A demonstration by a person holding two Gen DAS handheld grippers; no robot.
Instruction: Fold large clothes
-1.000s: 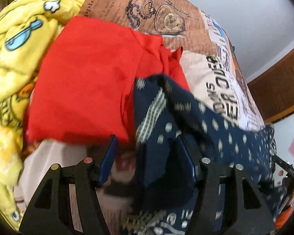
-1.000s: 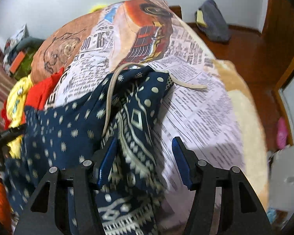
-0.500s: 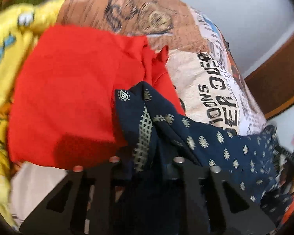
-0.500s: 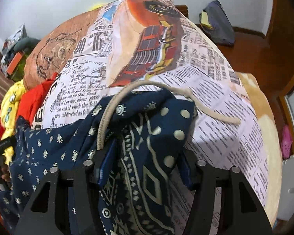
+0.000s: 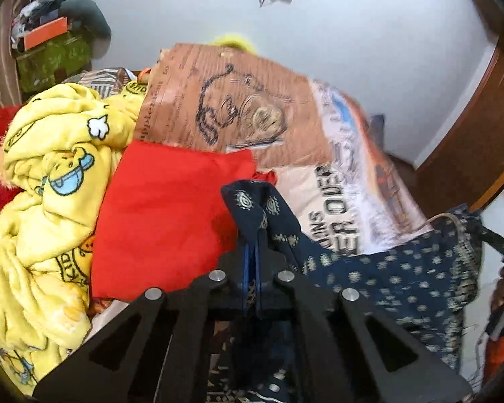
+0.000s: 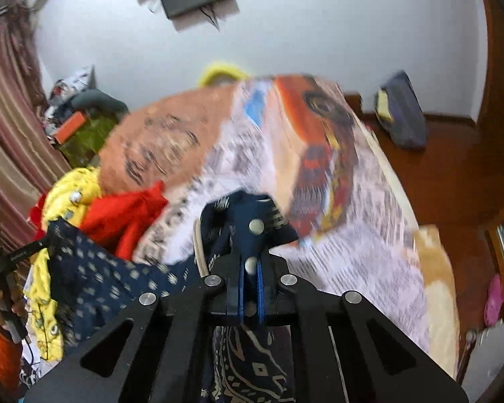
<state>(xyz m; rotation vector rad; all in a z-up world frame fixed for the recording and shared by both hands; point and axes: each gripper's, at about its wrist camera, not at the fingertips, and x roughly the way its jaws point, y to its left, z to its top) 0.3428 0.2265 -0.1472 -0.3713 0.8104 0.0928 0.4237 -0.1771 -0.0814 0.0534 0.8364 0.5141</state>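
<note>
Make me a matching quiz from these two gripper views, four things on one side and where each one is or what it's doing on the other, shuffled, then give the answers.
Things:
1. navy patterned garment
2. red garment
3. yellow cartoon blanket
4. dark bag

Places or states:
A. on the wooden floor by the wall
B. bunched at the left side of the bed
C. pinched by both the left gripper and the right gripper
D. lying on the bed between the blanket and the printed bedsheet

Pairs: 1-C, 2-D, 3-B, 4-A

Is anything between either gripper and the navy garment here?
No. The left gripper and the right gripper are each shut directly on the navy garment, stretched between them above the bed.
</note>
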